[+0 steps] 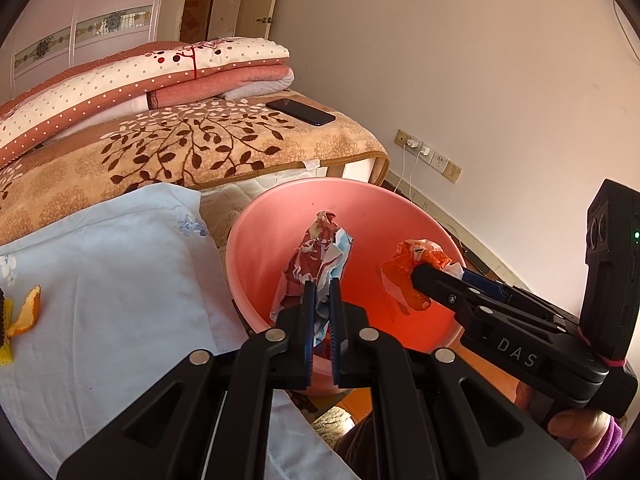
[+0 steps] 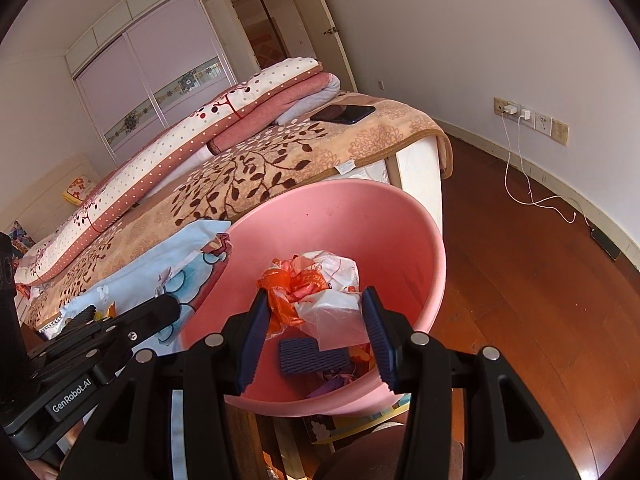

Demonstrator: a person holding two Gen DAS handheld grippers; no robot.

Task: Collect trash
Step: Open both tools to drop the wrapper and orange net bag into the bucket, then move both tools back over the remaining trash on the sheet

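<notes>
A pink plastic basin (image 1: 280, 216) (image 2: 360, 208) stands at the bed's edge. My left gripper (image 1: 322, 284) is shut on a crumpled red, white and blue wrapper (image 1: 316, 256) and holds it over the basin. My right gripper (image 2: 316, 300) is open over the basin, with an orange and white plastic bag (image 2: 308, 280) between its fingers; in the left wrist view that bag (image 1: 412, 264) hangs at the right gripper's tip (image 1: 424, 272). A piece of orange peel (image 1: 28, 312) lies on the pale blue cloth (image 1: 120, 264) at the left.
The bed carries a brown leaf-patterned blanket (image 1: 180, 152), folded quilts (image 1: 160, 76) and a black phone (image 1: 300, 111) (image 2: 344, 114). Wall sockets with a white charger cable (image 2: 520, 160) are at the right above the wooden floor (image 2: 540, 280). A dark blue pad (image 2: 308, 354) lies in the basin.
</notes>
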